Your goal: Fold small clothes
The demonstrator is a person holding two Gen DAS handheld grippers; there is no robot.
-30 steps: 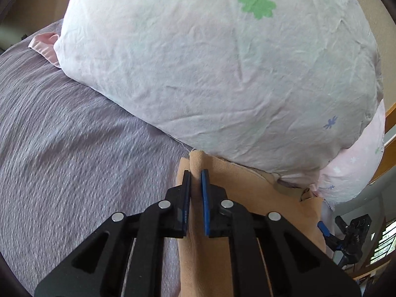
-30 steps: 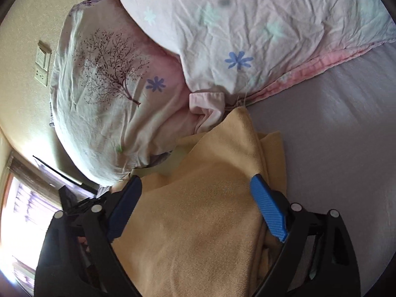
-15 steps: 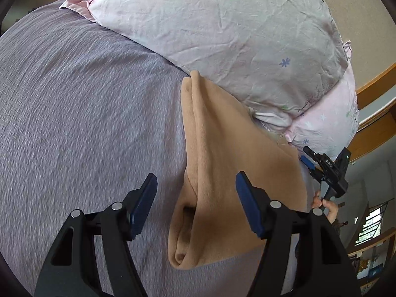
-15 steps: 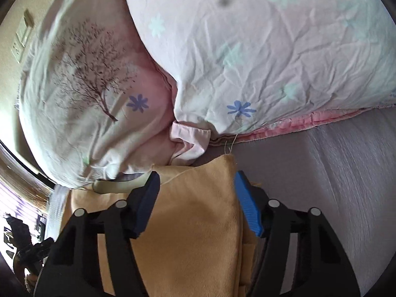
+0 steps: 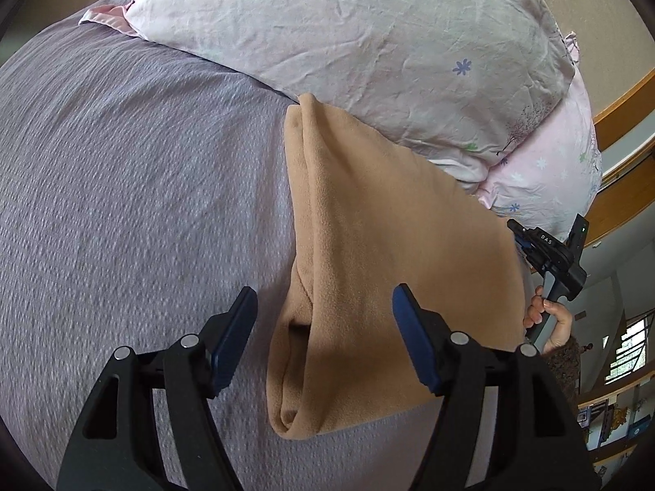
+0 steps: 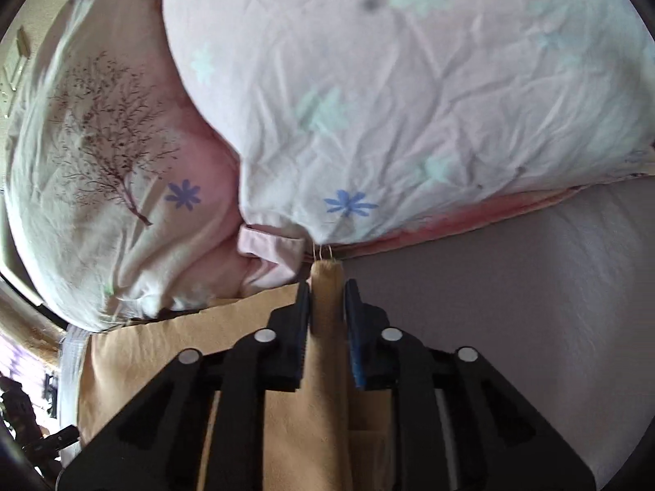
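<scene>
While left tongs (image 5: 323,341) gape | right tongs (image 6: 325,307) pinch cloth (image 6: 325,286) fold

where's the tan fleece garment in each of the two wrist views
Left wrist: the tan fleece garment lies centre to lower right on the purple bedspread, ahead of the open left gripper.
Right wrist: it fills the lower centre and left, a folded edge pinched by the right gripper.
Shared landmark: the floral pillow just behind the garment.
</scene>
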